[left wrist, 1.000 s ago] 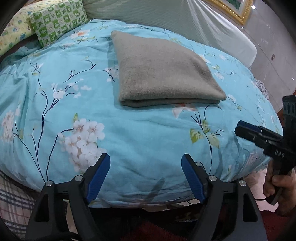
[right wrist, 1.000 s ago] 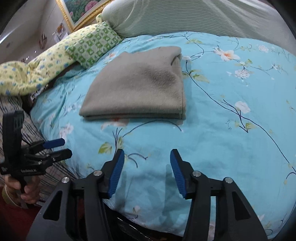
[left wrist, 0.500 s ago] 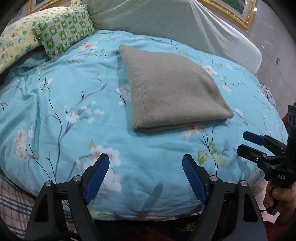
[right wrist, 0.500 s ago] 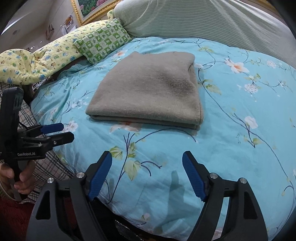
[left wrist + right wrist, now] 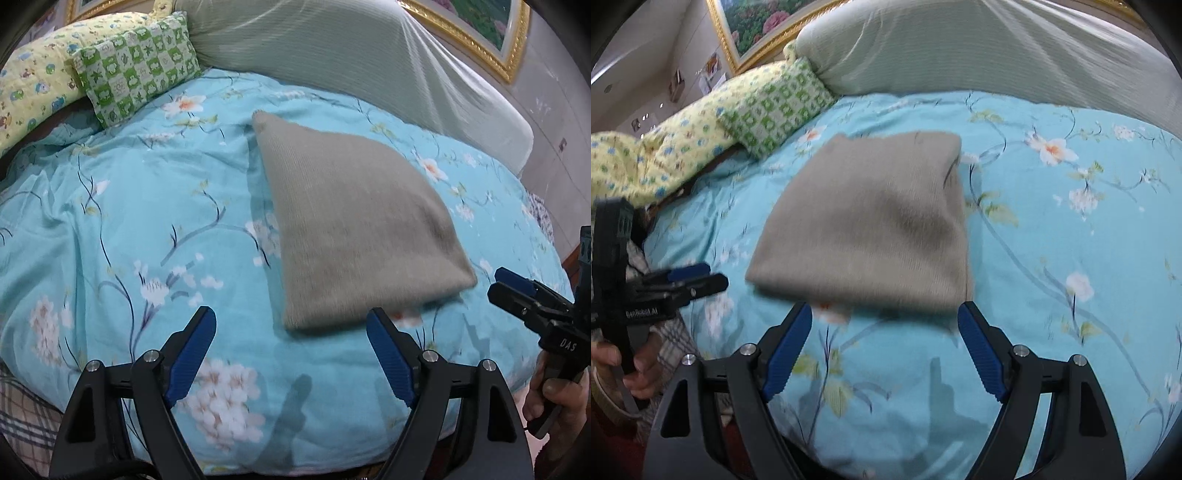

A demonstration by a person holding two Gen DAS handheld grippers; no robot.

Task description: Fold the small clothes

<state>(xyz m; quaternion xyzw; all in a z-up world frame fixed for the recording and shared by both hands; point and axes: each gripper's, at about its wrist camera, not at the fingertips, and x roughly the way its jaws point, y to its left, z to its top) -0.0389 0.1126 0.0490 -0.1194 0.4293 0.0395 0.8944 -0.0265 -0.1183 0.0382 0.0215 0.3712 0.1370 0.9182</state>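
Note:
A grey knitted garment lies folded into a flat rectangle on the blue floral bedspread. My left gripper is open and empty, just short of the garment's near left corner. My right gripper is open and empty, its jaws wide, just in front of the garment's near edge. The right gripper also shows in the left wrist view at the bed's right edge. The left gripper shows in the right wrist view at the left.
A green checked pillow and a yellow patterned pillow lie at the bed's far left. A pale green padded headboard runs behind. A plaid cloth hangs at the bed's near left edge.
Both grippers have moved forward over the bed toward the folded garment. The right gripper's jaws have opened wider. The garment has not moved.

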